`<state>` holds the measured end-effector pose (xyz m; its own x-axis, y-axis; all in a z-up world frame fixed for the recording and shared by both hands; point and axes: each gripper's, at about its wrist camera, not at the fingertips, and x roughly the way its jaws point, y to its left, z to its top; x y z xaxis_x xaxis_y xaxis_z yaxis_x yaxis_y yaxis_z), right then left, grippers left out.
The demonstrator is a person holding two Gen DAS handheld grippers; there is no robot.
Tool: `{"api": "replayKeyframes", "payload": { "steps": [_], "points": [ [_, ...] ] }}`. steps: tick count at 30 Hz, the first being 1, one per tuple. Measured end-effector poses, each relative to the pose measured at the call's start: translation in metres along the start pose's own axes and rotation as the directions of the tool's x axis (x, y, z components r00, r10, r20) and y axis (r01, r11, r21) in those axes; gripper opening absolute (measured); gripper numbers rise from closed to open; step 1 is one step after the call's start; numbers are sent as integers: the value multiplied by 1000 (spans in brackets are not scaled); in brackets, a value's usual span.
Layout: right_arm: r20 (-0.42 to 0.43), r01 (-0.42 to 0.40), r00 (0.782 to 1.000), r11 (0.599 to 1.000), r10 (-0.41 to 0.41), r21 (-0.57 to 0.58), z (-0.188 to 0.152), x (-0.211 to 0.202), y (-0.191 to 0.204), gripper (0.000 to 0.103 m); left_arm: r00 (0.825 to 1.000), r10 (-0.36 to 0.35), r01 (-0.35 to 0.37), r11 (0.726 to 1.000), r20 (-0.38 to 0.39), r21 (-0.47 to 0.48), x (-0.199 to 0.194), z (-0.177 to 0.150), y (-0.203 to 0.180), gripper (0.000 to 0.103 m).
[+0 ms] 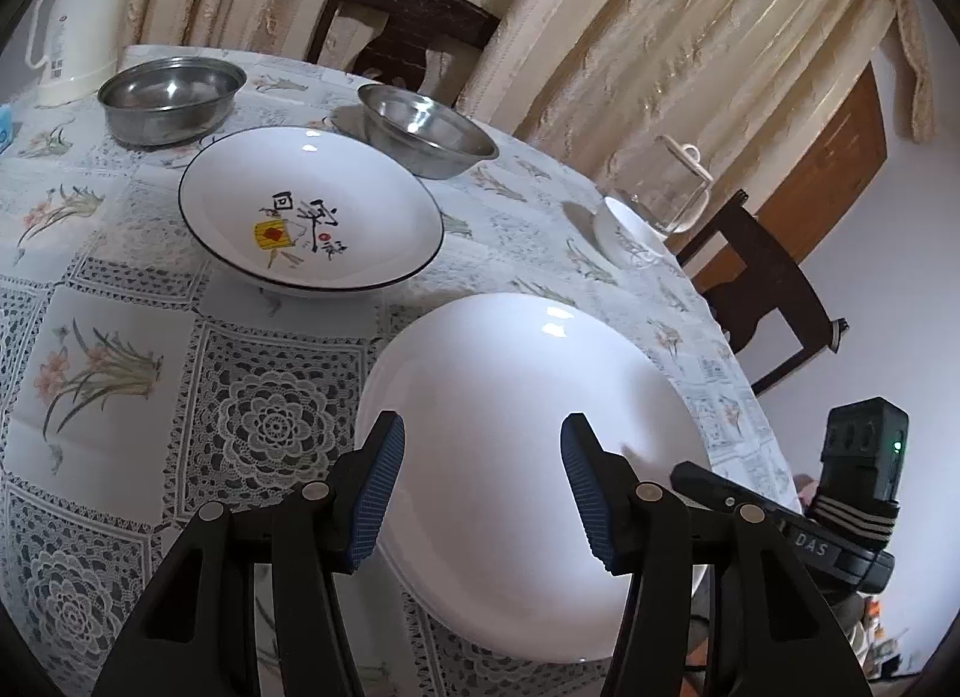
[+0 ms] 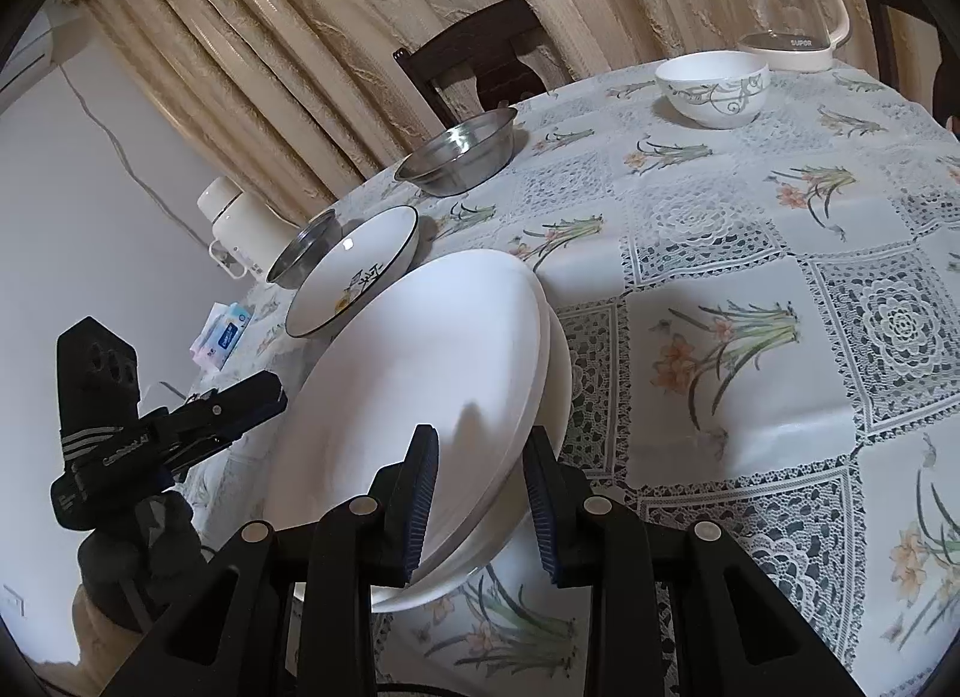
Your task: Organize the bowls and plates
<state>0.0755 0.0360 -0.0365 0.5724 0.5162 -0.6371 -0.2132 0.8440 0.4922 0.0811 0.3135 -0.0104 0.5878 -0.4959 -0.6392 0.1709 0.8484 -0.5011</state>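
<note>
two steel bowls [image 1: 171, 96] [image 1: 429, 129], three plates [image 1: 312, 211] [image 2: 420, 397] [image 2: 555, 373], one ceramic bowl [image 2: 711, 87]

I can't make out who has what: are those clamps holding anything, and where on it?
The right gripper straddles the rim of the white plates; whether it is pinching them cannot be told. The left gripper is open above them, holding nothing.
</note>
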Motion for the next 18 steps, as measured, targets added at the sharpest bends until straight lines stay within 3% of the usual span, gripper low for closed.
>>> {"api": "replayKeyframes", "payload": {
  "steps": [6,18],
  "points": [
    [2,41,999,999,-41,12,-2,-4,-5,33,1000,15,-15,1000,3,-10,1,-1,7,57],
    [36,40,999,999,-41,5,0,-9,-4,33,999,38,-38,999,-12,-28,7,-5,15,60]
  ]
}}
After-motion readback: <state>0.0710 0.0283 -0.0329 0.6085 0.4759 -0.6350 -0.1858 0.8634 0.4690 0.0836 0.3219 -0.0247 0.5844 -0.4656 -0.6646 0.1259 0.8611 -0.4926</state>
